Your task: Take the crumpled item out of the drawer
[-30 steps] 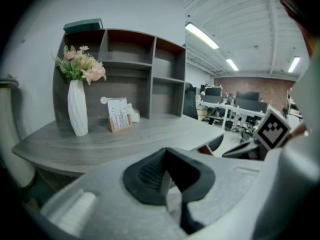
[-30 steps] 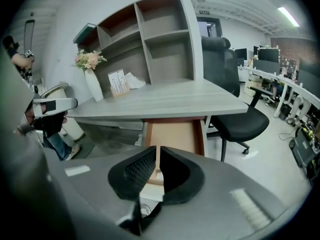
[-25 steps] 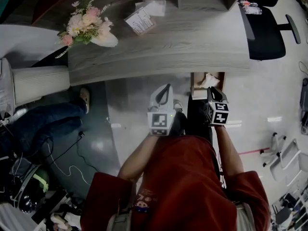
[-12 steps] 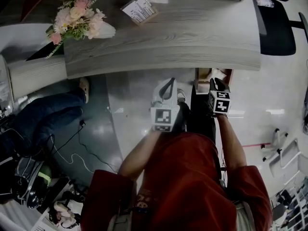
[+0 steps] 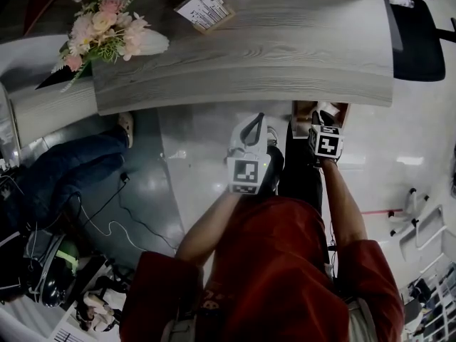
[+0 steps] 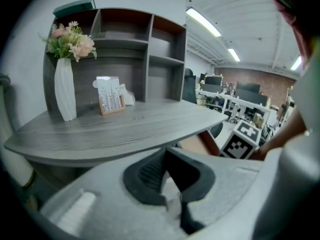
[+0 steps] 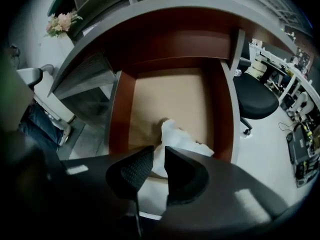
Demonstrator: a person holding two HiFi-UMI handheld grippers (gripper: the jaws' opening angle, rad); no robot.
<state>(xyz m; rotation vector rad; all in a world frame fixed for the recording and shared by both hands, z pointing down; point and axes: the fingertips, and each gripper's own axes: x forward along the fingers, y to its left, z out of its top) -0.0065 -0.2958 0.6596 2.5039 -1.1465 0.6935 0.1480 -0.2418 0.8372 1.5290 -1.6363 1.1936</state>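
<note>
The drawer [image 7: 170,96] under the desk stands pulled out, with a beige floor and red-brown side walls. A crumpled white paper [image 7: 186,143] lies at its near end. My right gripper [image 7: 159,156] is right over it, jaws drawn nearly together with a fold of the paper in the narrow gap. In the head view the right gripper [image 5: 322,120] reaches into the drawer [image 5: 299,109] and covers most of the paper. My left gripper [image 5: 254,122] hangs beside it over the floor, shut and empty, and points at the desk edge [image 6: 120,149].
The grey wooden desk [image 5: 285,55] overhangs the drawer. On it stand a vase of flowers [image 5: 107,30] and a small card stand [image 5: 205,9]. A black office chair [image 7: 257,96] is to the right, and a seated person's legs [image 5: 64,177] and cables to the left.
My right gripper has moved a little further forward into the drawer and now covers the paper. The left gripper has kept its place beside it. The head camera has tilted.
</note>
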